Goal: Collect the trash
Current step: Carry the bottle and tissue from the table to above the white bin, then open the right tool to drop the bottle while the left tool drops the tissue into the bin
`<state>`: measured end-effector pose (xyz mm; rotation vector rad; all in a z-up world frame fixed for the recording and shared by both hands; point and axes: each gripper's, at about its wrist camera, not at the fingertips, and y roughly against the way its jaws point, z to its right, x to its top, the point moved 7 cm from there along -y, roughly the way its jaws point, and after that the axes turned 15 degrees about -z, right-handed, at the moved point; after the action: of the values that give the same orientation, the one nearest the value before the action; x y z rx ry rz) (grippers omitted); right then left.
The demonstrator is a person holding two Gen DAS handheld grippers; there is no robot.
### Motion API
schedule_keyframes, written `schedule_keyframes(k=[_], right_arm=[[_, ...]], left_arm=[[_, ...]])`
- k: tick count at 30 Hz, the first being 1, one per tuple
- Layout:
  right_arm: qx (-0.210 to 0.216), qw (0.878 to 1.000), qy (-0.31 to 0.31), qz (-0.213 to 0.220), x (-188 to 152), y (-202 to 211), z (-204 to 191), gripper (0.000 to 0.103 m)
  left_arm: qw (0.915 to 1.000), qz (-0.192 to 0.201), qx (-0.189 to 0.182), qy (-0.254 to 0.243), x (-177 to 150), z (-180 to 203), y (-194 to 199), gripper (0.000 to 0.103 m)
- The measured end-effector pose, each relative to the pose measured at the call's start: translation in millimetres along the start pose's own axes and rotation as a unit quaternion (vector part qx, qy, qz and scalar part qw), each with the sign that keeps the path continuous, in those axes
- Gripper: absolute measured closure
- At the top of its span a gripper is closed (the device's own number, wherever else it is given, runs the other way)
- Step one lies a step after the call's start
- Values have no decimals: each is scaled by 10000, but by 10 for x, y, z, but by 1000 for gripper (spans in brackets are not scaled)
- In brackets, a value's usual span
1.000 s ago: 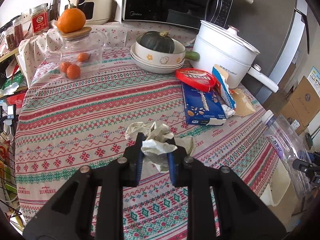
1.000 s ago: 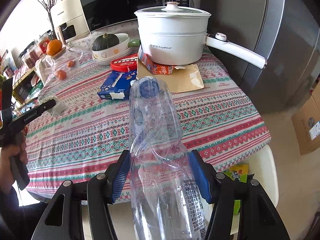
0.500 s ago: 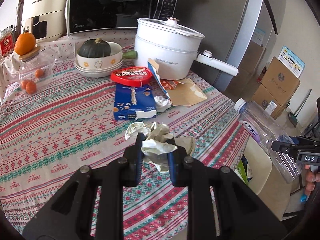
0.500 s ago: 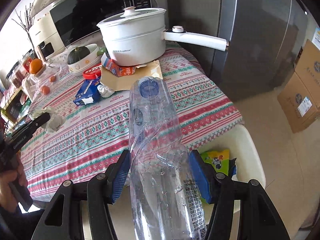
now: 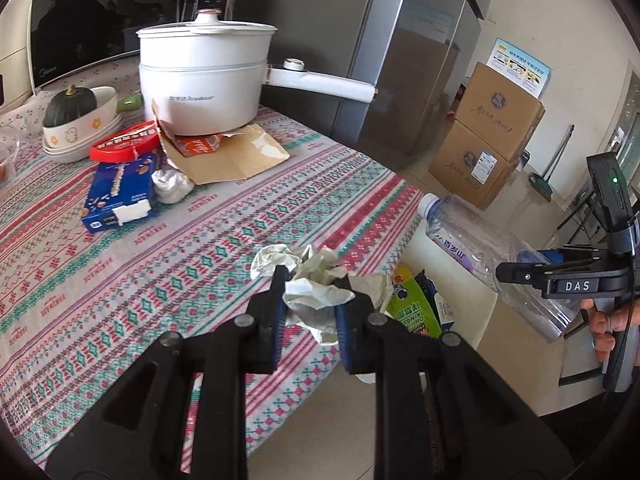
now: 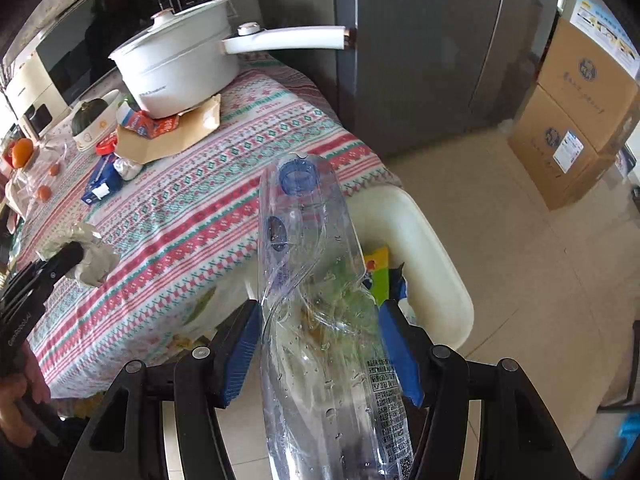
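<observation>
Left gripper [image 5: 310, 306] is pinching the paper wad [image 5: 316, 280] over the table's near edge. Right gripper [image 6: 320, 344] is clamping the bottle [image 6: 316, 280] above the bin [image 6: 424, 248]. Risk: releasing early would be dropping the wad short, onto table or floor.

left tongs [image 5: 308, 312]: clamped, angled down | right tongs [image 6: 320, 344]: gripping, pitched steeply down

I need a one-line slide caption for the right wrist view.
Right hand-held gripper holding a crushed clear bottle above a cream bin.
</observation>
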<state>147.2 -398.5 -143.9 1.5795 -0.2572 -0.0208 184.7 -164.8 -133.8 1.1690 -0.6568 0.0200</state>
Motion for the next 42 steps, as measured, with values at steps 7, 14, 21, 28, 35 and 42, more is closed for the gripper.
schedule_keyframes(k=[7, 14, 21, 28, 35, 42], right_arm=[[129, 9983, -378, -414, -63, -232, 348, 38], [218, 9966, -703, -382, -40, -193, 565, 29], [144, 9967, -732, -326, -51, -145, 668, 29], [-60, 9956, -848, -399, -101, -226, 862, 29], [-101, 9941, -999, -411, -163, -237, 996, 29], [-114, 9939, -1019, -414, -157, -240, 1005, 28]], left_arm=[[9985, -195, -225, -456, -4, 426, -285, 80], [9953, -412, -439, -762, -21, 759, -560, 79], [9919, -606, -465, -1013, -57, 1005, -847, 78], [9900, -636, -402, -1197, -61, 1152, -994, 78], [9909, -562, 27, -1225, -16, 1177, -1051, 42], [9928, -550, 184, -1052, 17, 1042, -976, 23]])
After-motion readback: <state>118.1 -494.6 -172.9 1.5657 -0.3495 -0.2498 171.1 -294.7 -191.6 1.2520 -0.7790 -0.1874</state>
